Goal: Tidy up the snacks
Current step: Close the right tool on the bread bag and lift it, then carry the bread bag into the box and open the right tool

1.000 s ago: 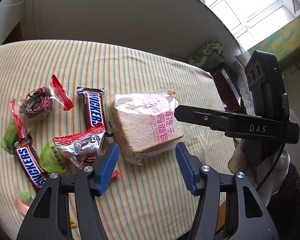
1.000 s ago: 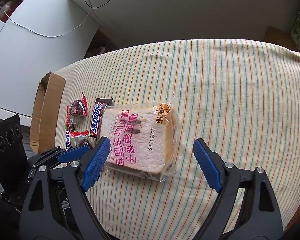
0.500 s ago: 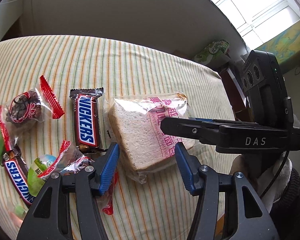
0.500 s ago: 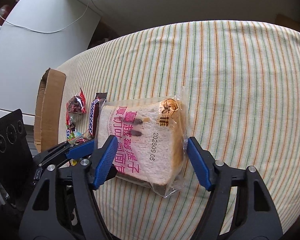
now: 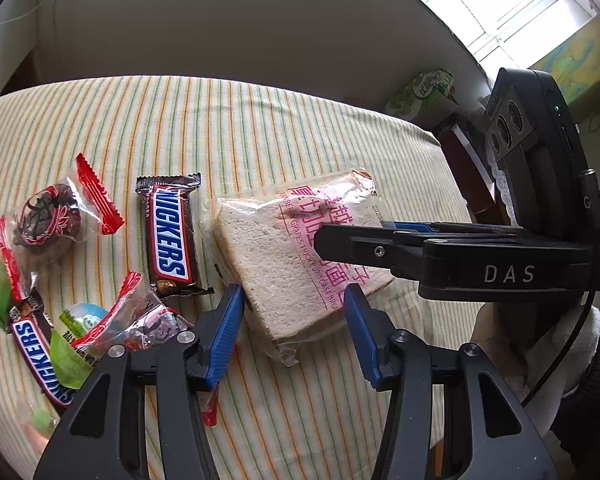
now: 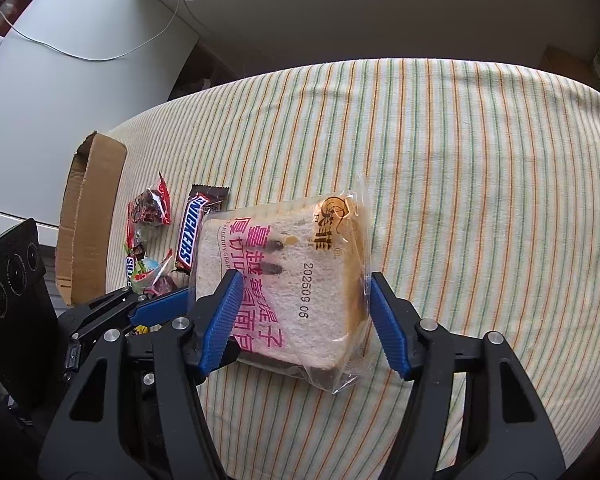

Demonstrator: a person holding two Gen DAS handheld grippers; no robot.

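A bagged slice of white bread (image 5: pixel 268 256) with pink lettering lies on the striped cloth. My left gripper (image 5: pixel 293 292) straddles its near corner; the jaws are closing, with a gap still showing beside the left pad. My right gripper (image 6: pixel 305 277) straddles the same bread (image 6: pixel 292 240) from the other side. Its jaws are closing too, and its right pad (image 6: pixel 384 312) brushes the wrapper edge. In the left wrist view the right gripper (image 5: pixel 324 240) reaches across the top of the bread. The left gripper's blue fingers (image 6: pixel 160 308) show at the bread's left.
A Snickers bar (image 5: pixel 168 244) lies just left of the bread, and a second Snickers (image 5: pixel 36 356) with red-wrapped sweets (image 5: pixel 48 220) farther left. A cardboard box flap (image 6: pixel 88 220) stands at the table's left end. The striped cloth (image 6: pixel 460 160) drops off at the right edge.
Both grippers have narrowed their jaws and drawn closer over the bread, which now sits between both pairs of fingers. The bread and the other snacks have stayed put.
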